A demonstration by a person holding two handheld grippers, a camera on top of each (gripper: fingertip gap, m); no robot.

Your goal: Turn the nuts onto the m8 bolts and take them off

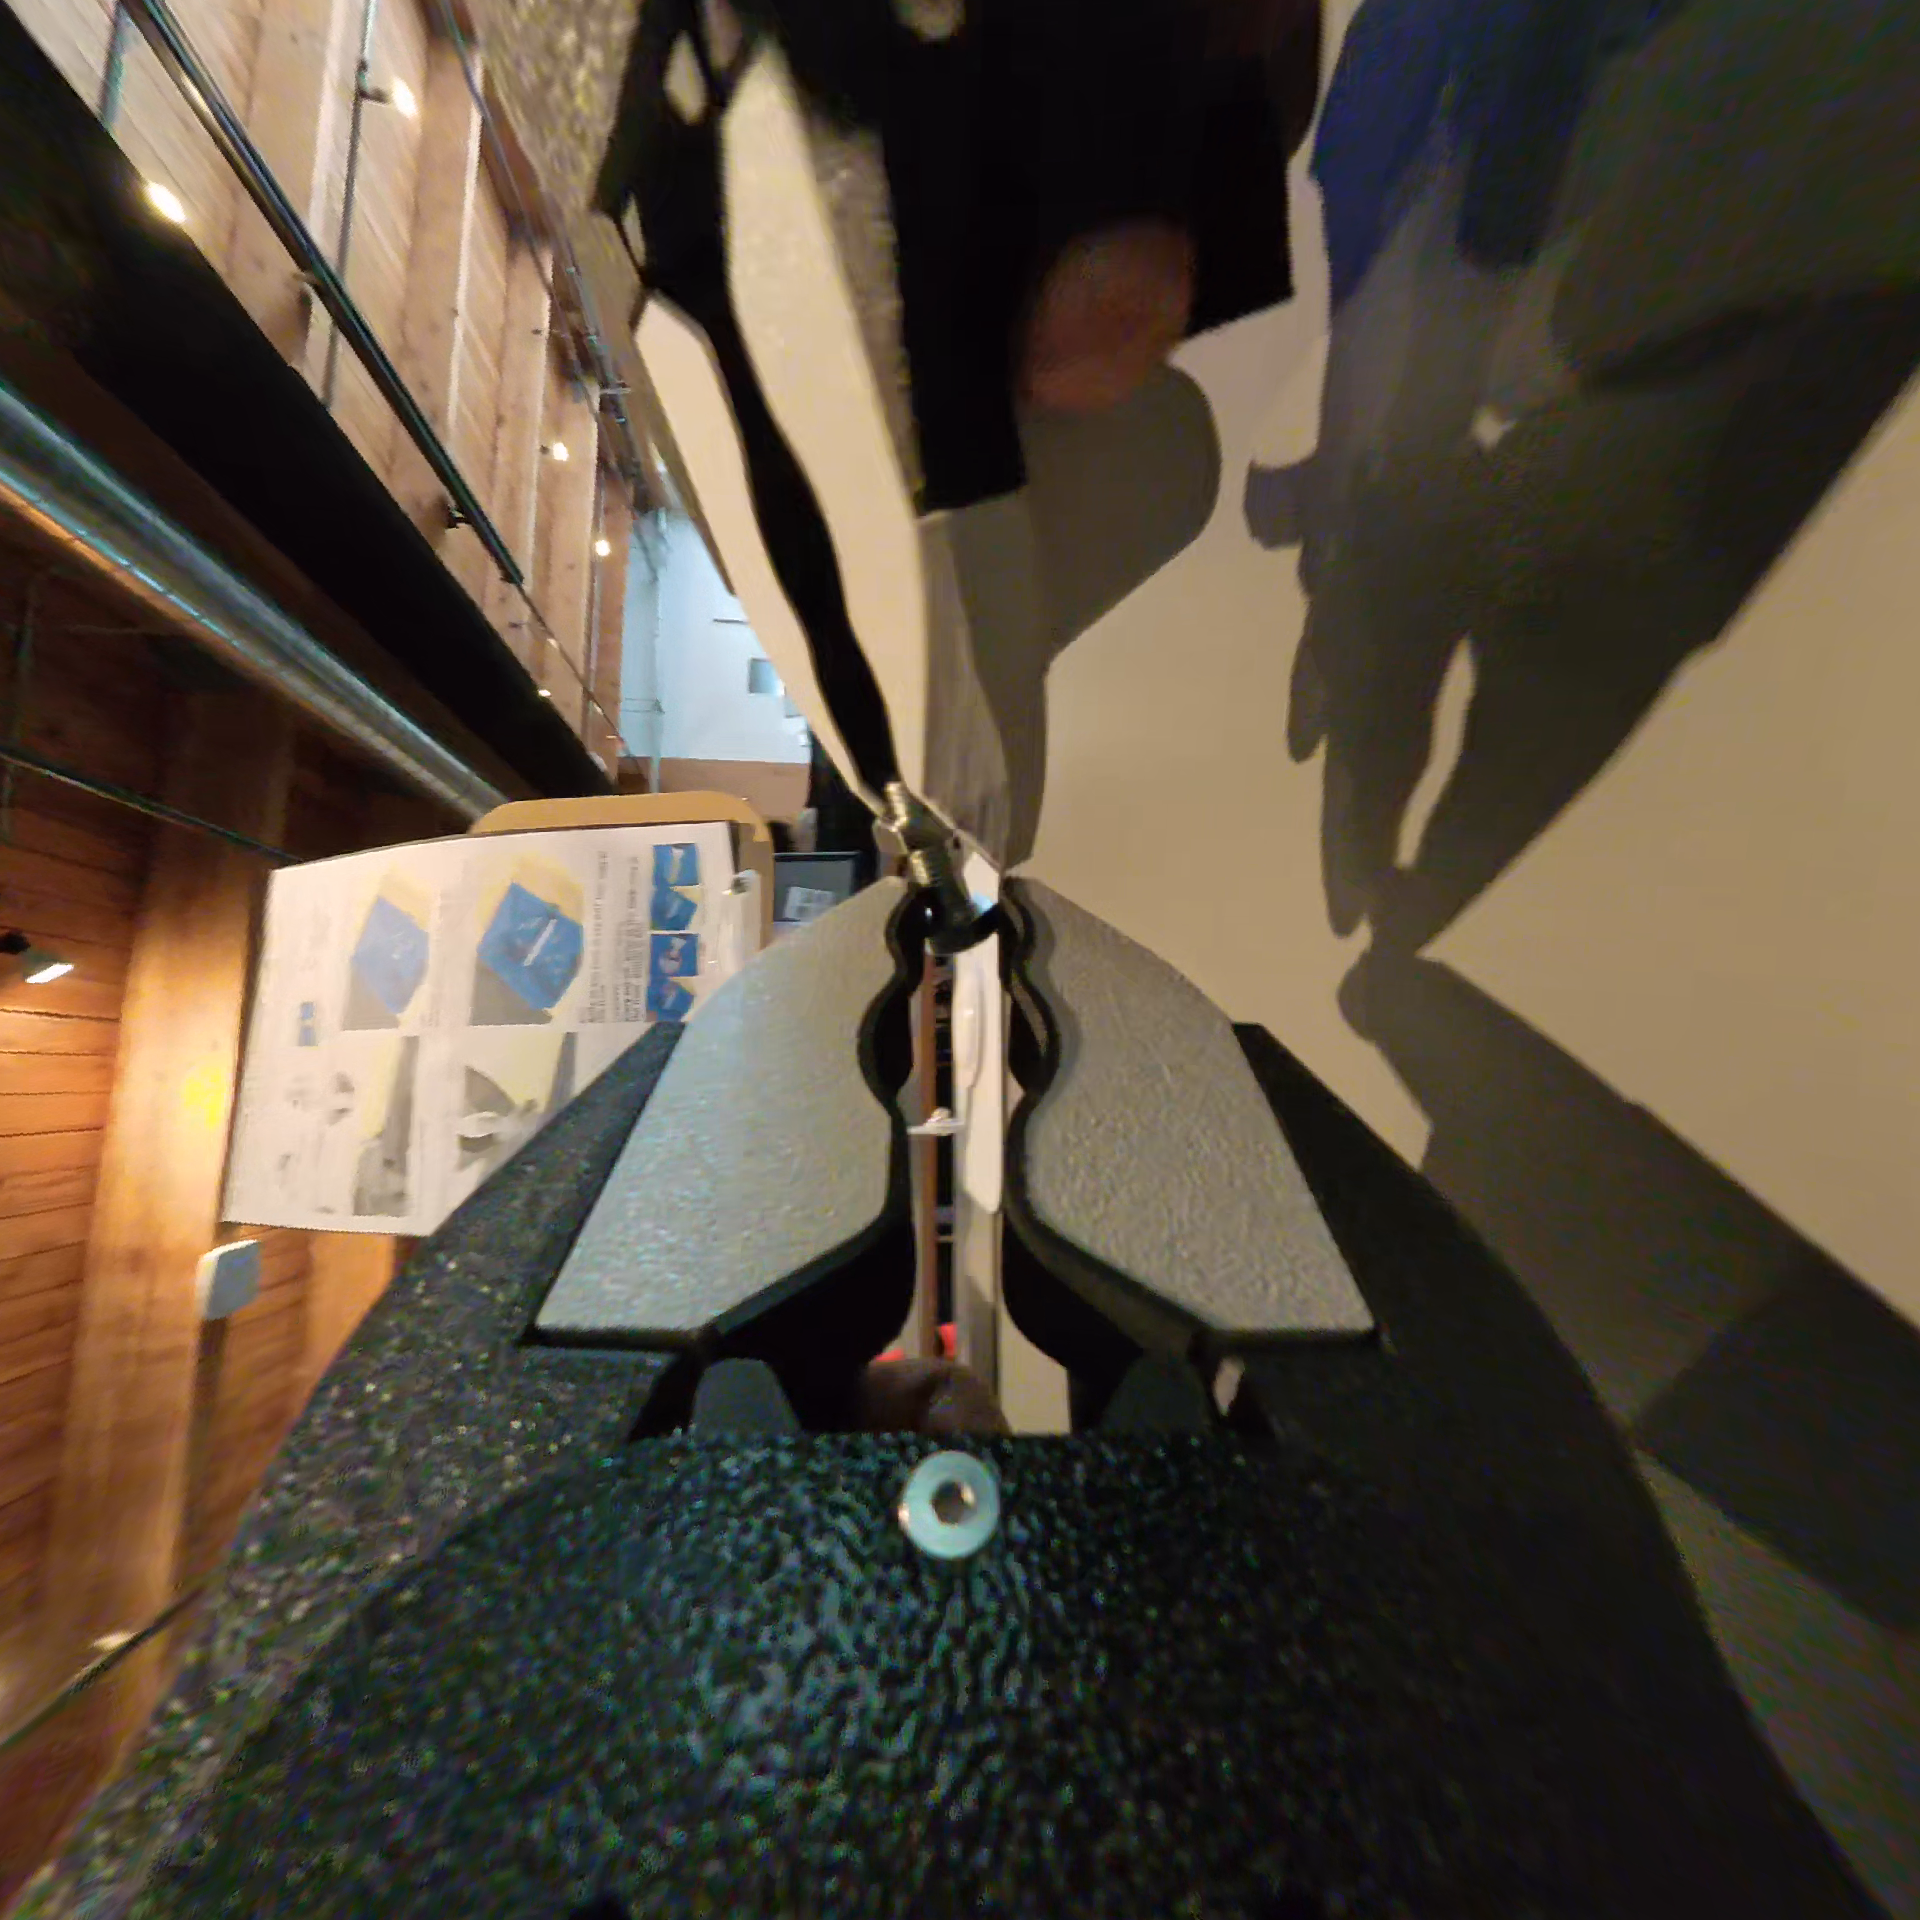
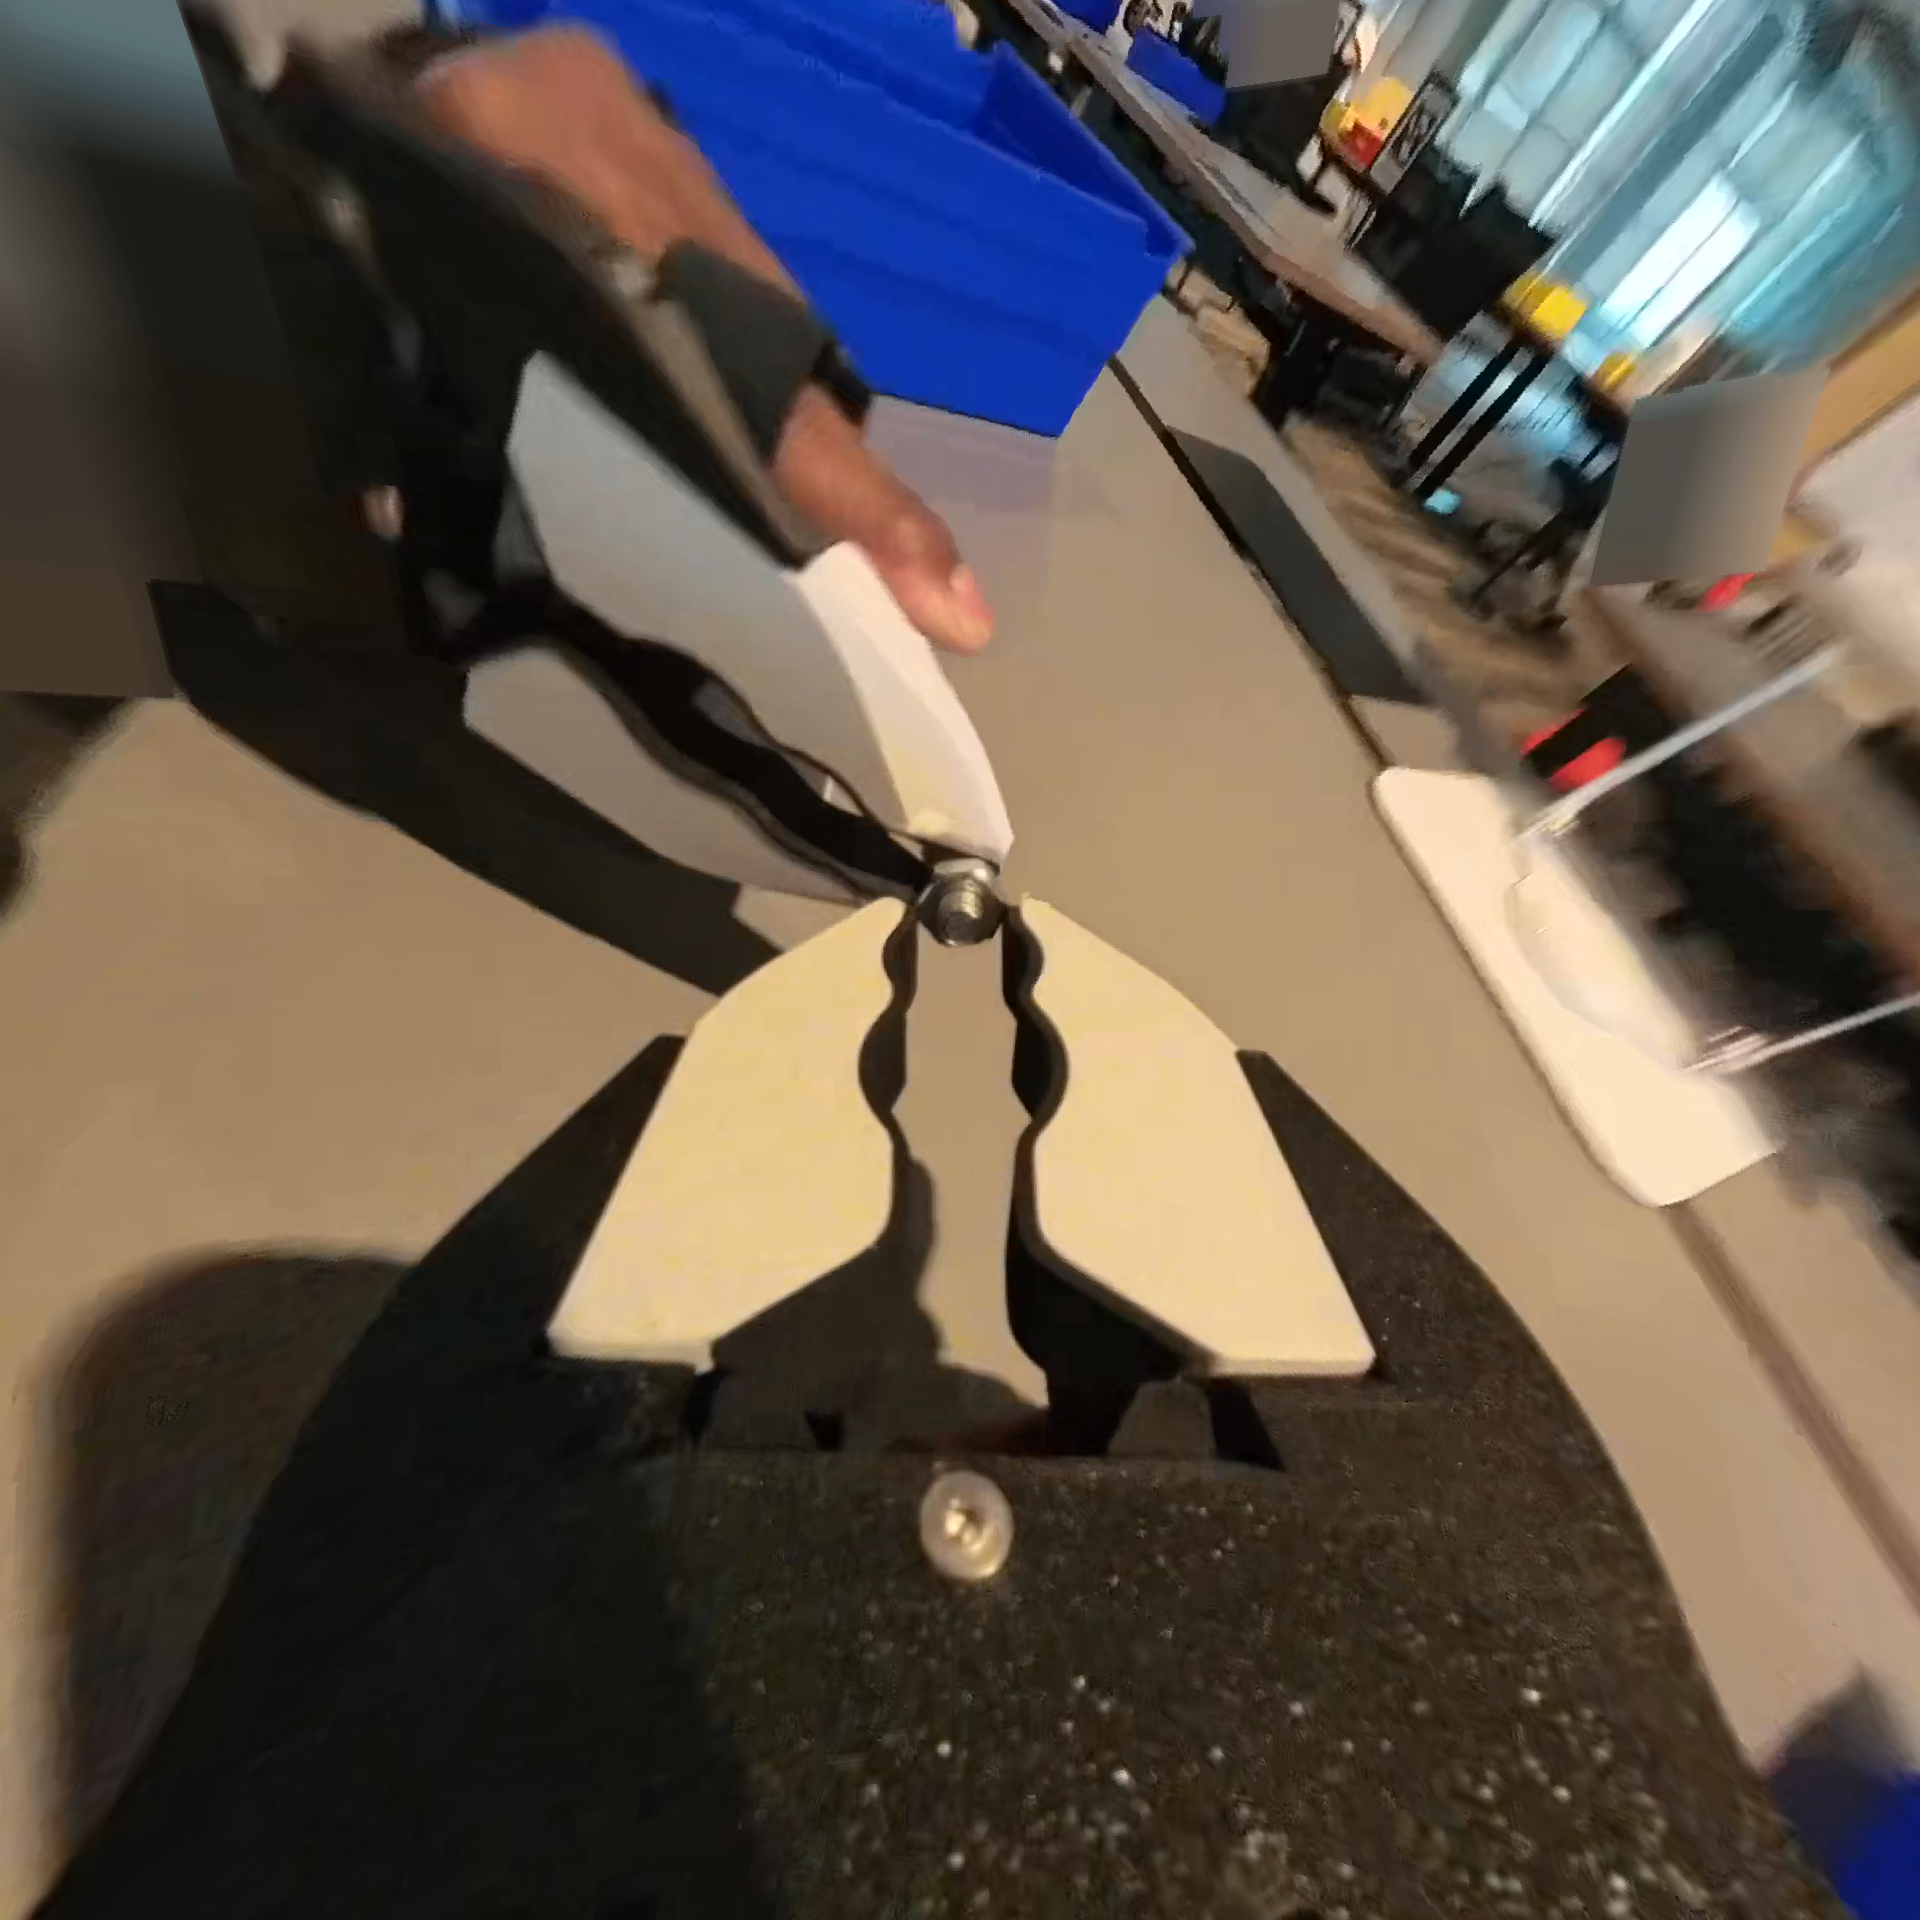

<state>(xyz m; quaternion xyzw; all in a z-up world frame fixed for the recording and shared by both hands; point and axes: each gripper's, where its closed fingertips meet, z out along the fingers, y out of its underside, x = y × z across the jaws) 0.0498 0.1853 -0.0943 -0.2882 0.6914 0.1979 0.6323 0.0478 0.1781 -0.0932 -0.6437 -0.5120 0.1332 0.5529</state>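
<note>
A silver M8 bolt (image 1: 932,871) is held in the air between my two grippers, above the grey table (image 2: 1143,675). In the left wrist view my left gripper (image 1: 951,914) is shut on the bolt's head end. The threaded shank runs up and left to a nut (image 1: 900,812), where the right gripper's fingers (image 1: 821,623) meet it from above. In the right wrist view my right gripper (image 2: 961,914) is shut on the hex nut (image 2: 961,909), seen end-on with the bolt tip in its middle. The left gripper's fingers (image 2: 914,707) come in from the upper left, held by a hand (image 2: 883,520).
Blue bins (image 2: 935,208) stand at the back of the table. A white tray (image 2: 1558,987) lies near the table's right edge. A cardboard box with a printed sheet (image 1: 468,1018) stands to the left in the left wrist view, in front of a wooden wall. Only a small space, under 4 cm, lies between the two pairs of fingers.
</note>
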